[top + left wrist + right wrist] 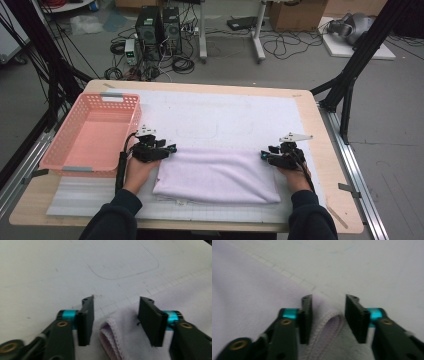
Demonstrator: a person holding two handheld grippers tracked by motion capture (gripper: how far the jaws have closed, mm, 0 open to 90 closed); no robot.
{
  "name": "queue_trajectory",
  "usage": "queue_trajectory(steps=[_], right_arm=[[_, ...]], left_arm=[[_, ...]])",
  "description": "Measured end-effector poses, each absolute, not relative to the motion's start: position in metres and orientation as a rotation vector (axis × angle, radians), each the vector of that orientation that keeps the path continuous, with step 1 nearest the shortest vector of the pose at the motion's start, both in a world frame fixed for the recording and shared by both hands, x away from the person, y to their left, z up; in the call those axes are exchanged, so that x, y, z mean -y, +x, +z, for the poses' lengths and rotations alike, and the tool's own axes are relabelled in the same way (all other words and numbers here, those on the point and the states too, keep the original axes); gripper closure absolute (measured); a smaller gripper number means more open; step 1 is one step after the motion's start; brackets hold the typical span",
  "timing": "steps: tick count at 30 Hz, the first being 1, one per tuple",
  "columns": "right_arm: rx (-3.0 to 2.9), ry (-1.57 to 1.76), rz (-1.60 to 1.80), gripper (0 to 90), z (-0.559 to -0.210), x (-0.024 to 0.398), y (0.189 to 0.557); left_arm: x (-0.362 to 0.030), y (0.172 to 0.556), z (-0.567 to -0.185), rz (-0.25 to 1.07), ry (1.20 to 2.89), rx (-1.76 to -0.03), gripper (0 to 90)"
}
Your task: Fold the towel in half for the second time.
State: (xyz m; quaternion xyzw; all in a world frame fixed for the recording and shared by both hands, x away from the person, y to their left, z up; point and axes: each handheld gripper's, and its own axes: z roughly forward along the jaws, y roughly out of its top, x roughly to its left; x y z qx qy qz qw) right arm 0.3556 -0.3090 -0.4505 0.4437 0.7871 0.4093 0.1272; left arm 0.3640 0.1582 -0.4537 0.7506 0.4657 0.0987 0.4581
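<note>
Held no contents: pink basket (95, 131) on table (330, 165). Stood open round folded lilac towel's (217, 176) corners: left gripper (172, 148) and right gripper (262, 154) jaws.

My left gripper (171, 148) and right gripper (263, 154): both black, boxy, each topped with a grey three-cornered plate. Black cable trails off the left gripper along my forearm; another runs back from the right gripper over my wrist. Dark navy sleeves (116, 215) with ribbed cuffs on both my arms. In the gripper views the jaws are flat black slabs with ridged inner faces, a small screw hole near each tip, teal metal collars behind them, brass-coloured rivets on the black link arms.
</note>
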Motion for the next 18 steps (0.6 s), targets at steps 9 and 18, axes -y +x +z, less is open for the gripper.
queue_trajectory(steps=[9, 18], right_arm=[[-2.202, 1.216, 1.169, 83.6, -0.440, 0.312, 0.362], [-2.108, 1.207, 1.105, 83.5, -0.425, 0.311, 0.390]], left_arm=[[-0.159, 0.374, -0.435, 0.323, 1.739, -1.165, 82.9], [-0.146, 0.403, -0.425, 0.436, 1.694, -1.167, 82.8]])
